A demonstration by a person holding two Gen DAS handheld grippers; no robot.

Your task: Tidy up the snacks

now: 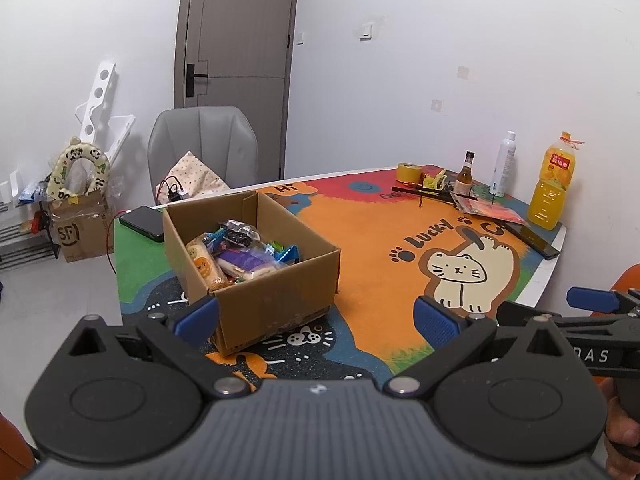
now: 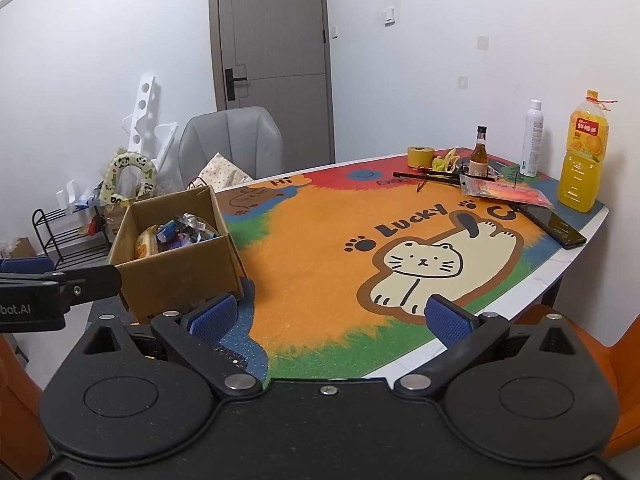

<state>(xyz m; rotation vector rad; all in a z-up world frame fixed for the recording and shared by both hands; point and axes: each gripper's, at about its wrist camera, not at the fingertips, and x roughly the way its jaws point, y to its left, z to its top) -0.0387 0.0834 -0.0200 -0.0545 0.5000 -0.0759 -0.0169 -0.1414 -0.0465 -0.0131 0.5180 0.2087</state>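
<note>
An open cardboard box (image 1: 276,300) stands on the colourful cat mat, with several wrapped snacks (image 1: 236,256) inside. It also shows in the right wrist view (image 2: 180,276) with the snacks (image 2: 176,234). My left gripper (image 1: 316,316) is open and empty, just in front of the box's near corner. My right gripper (image 2: 328,316) is open and empty, to the right of the box above the orange part of the mat. A red snack packet (image 2: 508,192) lies at the far right of the table.
At the far right edge stand an orange juice bottle (image 2: 582,160), a white spray can (image 2: 532,140), a brown bottle (image 2: 478,156) and a tape roll (image 2: 420,156). A black phone (image 2: 554,226) lies near them. Another phone (image 1: 142,222) lies behind the box. A grey chair (image 1: 202,144) stands beyond.
</note>
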